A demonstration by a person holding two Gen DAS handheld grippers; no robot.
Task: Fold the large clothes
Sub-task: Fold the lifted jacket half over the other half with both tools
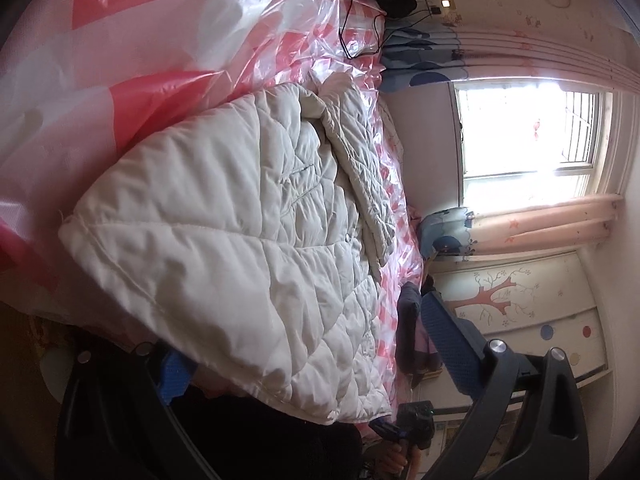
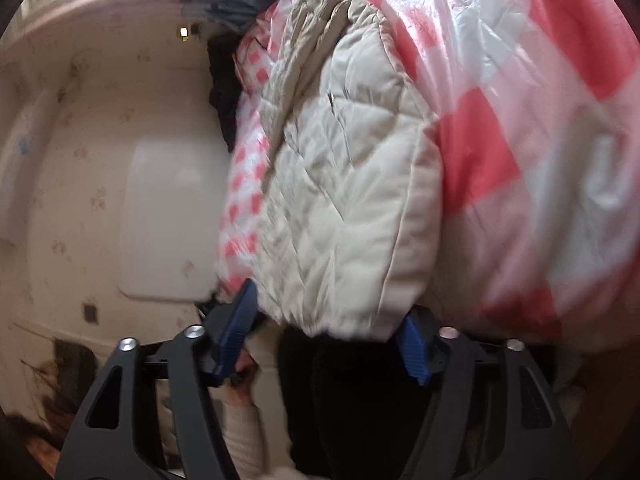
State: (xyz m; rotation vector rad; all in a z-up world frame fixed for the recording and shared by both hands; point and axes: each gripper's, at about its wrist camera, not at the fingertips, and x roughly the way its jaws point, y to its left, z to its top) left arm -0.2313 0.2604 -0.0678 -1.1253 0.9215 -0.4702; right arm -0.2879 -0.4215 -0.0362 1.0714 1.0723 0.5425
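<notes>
A bed draped in a pink-and-white checked plastic sheet (image 1: 132,20) fills most of both views. On it lies a cream quilted jacket (image 1: 224,208), folded into a thick slab, its hem end hanging past the near edge of the bed.

Only the left wrist view shows the bright window (image 1: 528,128) with its pink curtain (image 1: 552,220), the wall panel painted with a pink tree (image 1: 500,292), and a black cable (image 1: 360,28) trailing over the sheet at the far end. It also catches the right claw (image 1: 408,432) small and low, gripped in a hand. Only the right wrist view shows the floral wallpaper (image 2: 80,152) and a pale blank panel (image 2: 172,220) on it, all somewhat blurred.

The left claw (image 1: 312,344) stands spread wide, the jacket's hem edge between its blue fingers (image 1: 452,344) with one pad partly hidden under the cloth; contact cannot be told. The right claw (image 2: 332,336) is spread too, its pads flanking the jacket's hem without pressing it.
</notes>
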